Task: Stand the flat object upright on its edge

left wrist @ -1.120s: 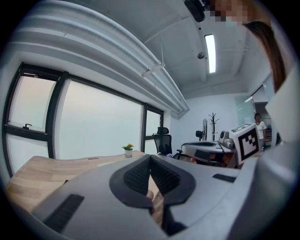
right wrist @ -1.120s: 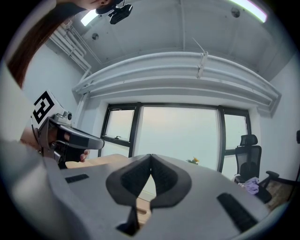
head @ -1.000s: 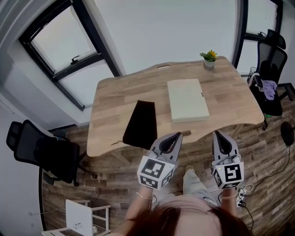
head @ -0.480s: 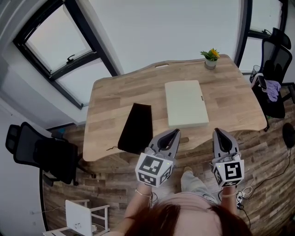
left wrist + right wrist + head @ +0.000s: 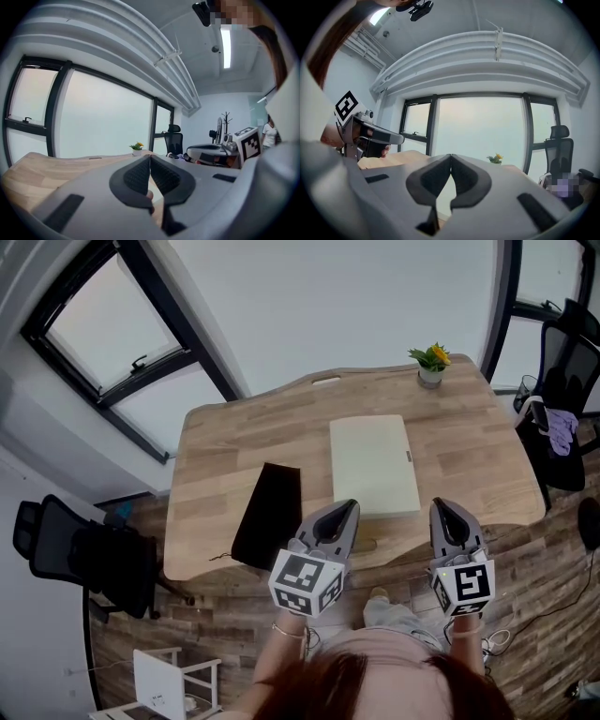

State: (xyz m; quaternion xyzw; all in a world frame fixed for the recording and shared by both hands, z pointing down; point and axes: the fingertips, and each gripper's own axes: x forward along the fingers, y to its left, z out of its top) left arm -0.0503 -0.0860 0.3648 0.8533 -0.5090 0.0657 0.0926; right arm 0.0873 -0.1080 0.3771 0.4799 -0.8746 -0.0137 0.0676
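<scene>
At the far left a black-framed window (image 5: 122, 343) runs slantwise along the white wall. Below it a black office chair (image 5: 84, 554) stands on the wood-plank floor (image 5: 216, 615), with a small white stand (image 5: 164, 690) nearer the person.

A pale wooden table (image 5: 225, 442) with a wavy edge fills the middle of the head view. On its left half lies a black pouch (image 5: 268, 514), flat, with a thin cord trailing off its near corner. Just to its right, apart from it, is the flat cream-coloured slab (image 5: 373, 463), which lies face down on the tabletop near the middle and has not been stood on edge.

The left gripper (image 5: 349, 506) hangs over the table's near edge, just short of the slab's near left corner. Its jaws are clenched together with nothing between them, as the left gripper view (image 5: 150, 157) shows. The right gripper (image 5: 441, 507) sits beside it at the same edge, past the slab's near right corner. Its jaws are also pressed together and empty (image 5: 450, 157).

A small potted plant (image 5: 430, 363) with yellow flowers stands at the table's far right corner. Beyond the table at the right is a second black chair (image 5: 572, 390) with a purple cloth (image 5: 561, 427) draped on it.
</scene>
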